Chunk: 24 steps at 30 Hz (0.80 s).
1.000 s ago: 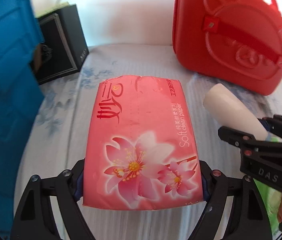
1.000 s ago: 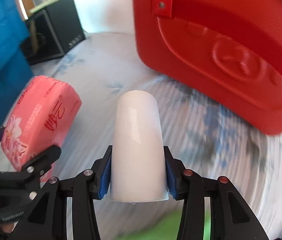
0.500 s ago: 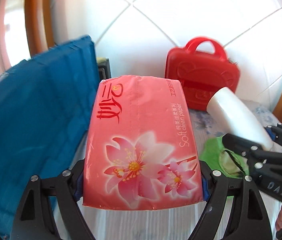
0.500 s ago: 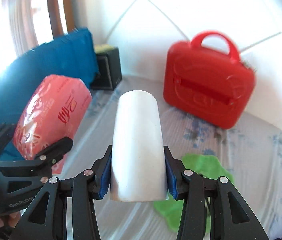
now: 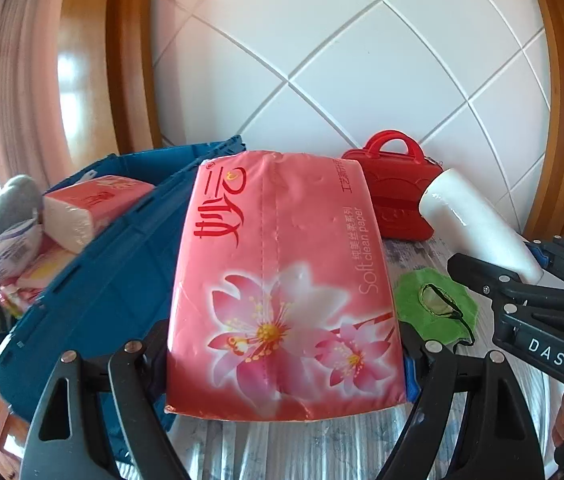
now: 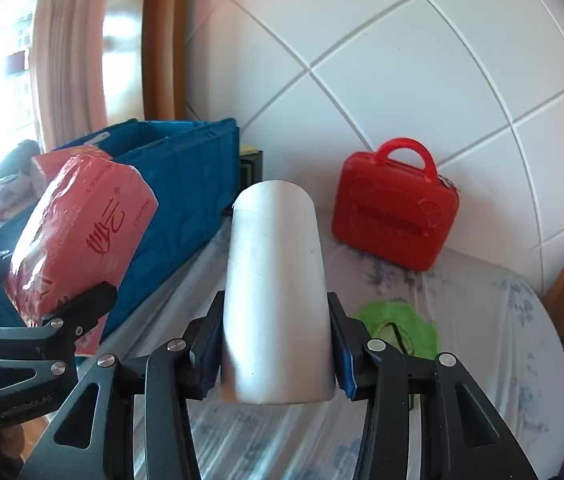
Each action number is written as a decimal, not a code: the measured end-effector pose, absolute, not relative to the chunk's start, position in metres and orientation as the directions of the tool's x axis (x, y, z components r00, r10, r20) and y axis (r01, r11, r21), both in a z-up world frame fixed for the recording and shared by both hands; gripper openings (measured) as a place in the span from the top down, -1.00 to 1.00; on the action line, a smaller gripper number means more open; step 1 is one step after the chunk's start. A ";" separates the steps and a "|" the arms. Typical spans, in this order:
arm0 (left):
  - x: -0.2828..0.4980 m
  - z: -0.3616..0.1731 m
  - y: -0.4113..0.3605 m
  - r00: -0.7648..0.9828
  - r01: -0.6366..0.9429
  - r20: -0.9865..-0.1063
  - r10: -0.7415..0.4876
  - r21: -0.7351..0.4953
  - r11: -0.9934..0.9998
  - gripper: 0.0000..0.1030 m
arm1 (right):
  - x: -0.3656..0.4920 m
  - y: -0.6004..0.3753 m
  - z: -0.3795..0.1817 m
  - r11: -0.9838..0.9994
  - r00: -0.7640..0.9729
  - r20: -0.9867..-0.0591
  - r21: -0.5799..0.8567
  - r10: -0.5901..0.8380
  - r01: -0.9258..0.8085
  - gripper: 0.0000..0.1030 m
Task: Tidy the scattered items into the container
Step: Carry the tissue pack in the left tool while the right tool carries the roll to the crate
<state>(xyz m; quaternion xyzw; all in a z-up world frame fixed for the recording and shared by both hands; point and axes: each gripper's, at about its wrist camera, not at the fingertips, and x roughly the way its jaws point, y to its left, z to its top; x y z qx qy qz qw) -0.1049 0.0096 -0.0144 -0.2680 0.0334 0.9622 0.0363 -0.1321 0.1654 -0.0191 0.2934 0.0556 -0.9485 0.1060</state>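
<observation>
1. The left gripper [image 5: 286,364] is clamped on a pink tissue pack [image 5: 282,280] that fills the centre of the left view, held in the air beside the crate's right wall.
2. The right gripper [image 6: 275,354] squeezes a white tube [image 6: 275,288] between its blue pads [image 6: 209,356], centre of the right view; in the left view the tube [image 5: 478,228] shows at mid right.
3. A blue crate [image 5: 121,264] sits at left in both views; its wall [image 6: 189,200] stands just left of the tube.
4. In the crate's far left end lie another tissue pack [image 5: 93,208], a grey soft item [image 5: 5,208] and small wrapped packets [image 5: 5,256]; these are partly hidden.
5. Both grippers hang over a table [image 6: 482,320] with a pale blue-patterned cover.
6. On it lie a green mat [image 5: 434,308] at lower right and a red case [image 6: 396,216] upright at the back.
7. A black box [image 6: 250,170] sits between crate and wall.
8. Behind is white tile [image 6: 402,60], with wooden frames [image 5: 129,60] at the sides.
</observation>
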 end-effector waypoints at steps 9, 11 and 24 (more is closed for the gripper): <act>-0.059 0.037 -0.051 -0.899 0.010 -0.436 -0.039 0.068 -0.998 -0.61 | -0.082 0.108 0.027 -0.933 -0.812 -0.495 -0.008 -0.309 0.360 0.13; -0.058 0.049 -0.076 -0.909 0.034 -0.413 -0.062 0.076 -0.997 -0.61 | -0.076 0.085 0.040 -0.923 -0.816 -0.476 -0.025 -0.327 0.384 0.13; -0.138 0.072 -0.318 -0.867 0.184 -0.431 -0.248 0.186 -0.965 -0.61 | -0.153 -0.120 0.069 -0.875 -0.750 -0.477 0.092 -0.458 0.476 0.13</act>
